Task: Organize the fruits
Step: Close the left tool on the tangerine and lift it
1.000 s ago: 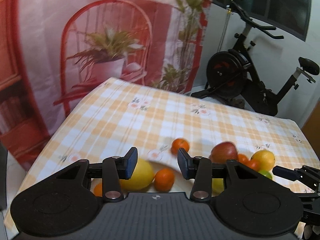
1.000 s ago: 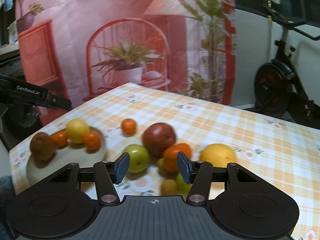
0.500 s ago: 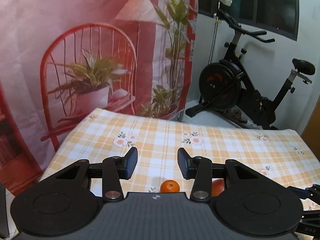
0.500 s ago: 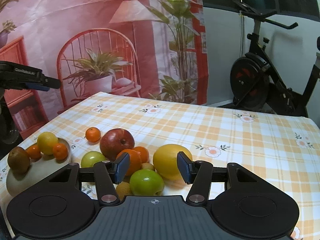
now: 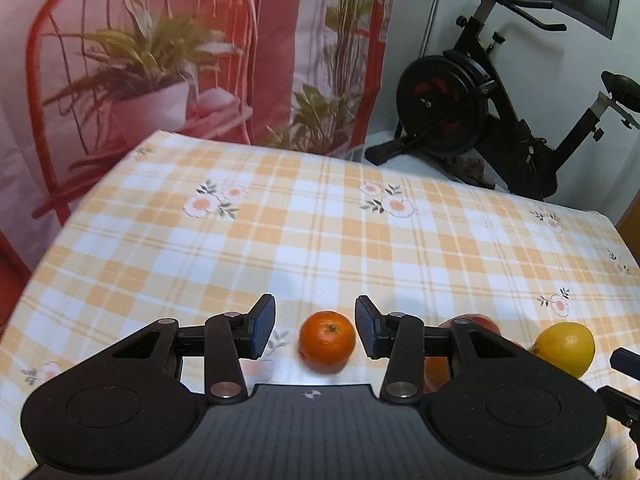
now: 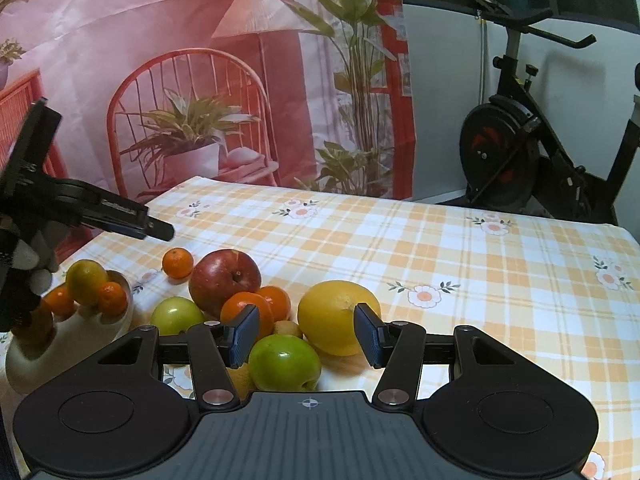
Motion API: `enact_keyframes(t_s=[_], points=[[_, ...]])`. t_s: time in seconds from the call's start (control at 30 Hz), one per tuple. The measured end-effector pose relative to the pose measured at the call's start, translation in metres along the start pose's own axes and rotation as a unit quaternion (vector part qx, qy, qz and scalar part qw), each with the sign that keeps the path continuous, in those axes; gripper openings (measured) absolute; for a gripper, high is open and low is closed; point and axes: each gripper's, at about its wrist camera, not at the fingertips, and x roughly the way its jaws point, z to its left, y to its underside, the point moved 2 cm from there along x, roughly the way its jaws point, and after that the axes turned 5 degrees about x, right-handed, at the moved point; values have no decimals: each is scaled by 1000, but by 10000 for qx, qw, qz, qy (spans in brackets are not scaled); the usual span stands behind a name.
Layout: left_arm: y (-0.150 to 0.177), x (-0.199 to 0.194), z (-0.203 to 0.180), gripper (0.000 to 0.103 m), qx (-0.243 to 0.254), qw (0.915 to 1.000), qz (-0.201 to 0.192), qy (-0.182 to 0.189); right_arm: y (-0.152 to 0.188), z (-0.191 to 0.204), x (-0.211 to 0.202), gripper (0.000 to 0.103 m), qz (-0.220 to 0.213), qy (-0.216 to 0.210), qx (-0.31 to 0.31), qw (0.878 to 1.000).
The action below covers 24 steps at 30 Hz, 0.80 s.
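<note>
- my left gripper [image 5: 315, 332] has its jaws apart with a small mandarin [image 5: 327, 341] sitting on the cloth right in the gap, pads not touching it, nothing blocking either side
- just right of that, mostly hidden behind the gripper's own finger, are a red apple [image 5: 478, 322] and another orange fruit, and further right a yellow citrus [image 5: 566, 348]
- right gripper [image 6: 306, 334] is also parted and holding nothing, hanging over the main pile: green apple [image 6: 285, 362] nearest, big yellow citrus and two oranges [image 6: 256, 306] right behind, all crowded and touching
- a white bowl [image 6: 72, 340] at the left already has a lemon and small oranges in it
- checked tablecloth [image 5: 320, 236], a printed backdrop and an exercise bike [image 5: 480, 96] behind the table
- compared with a second ago, the left view swung off the bowl and now lines up on the lone mandarin; the right one barely shifted over the last half second
</note>
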Motion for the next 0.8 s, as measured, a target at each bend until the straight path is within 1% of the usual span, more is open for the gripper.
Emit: enact_keyframes(t_s=[0.27,0.6,0.63,0.7,0.8], points=[[2,24,-2,47,-85,9996,253,65,1,-1,3,49,49,0,3,10000],[5,38,-4,47,-138,9985,518,51,2,-2,5,49,92,-18,21,10000],[6,39,-4,46,-130,9984,541,55,2,-2,5,49,92,-20,21,10000],[7,40,-5,40,-126,9983,550,115,2,-2,5,49,93,-17,21,10000],[8,39,-5,40,-93,9984,545,114,2,-1,5,49,99,-16,23,9999]])
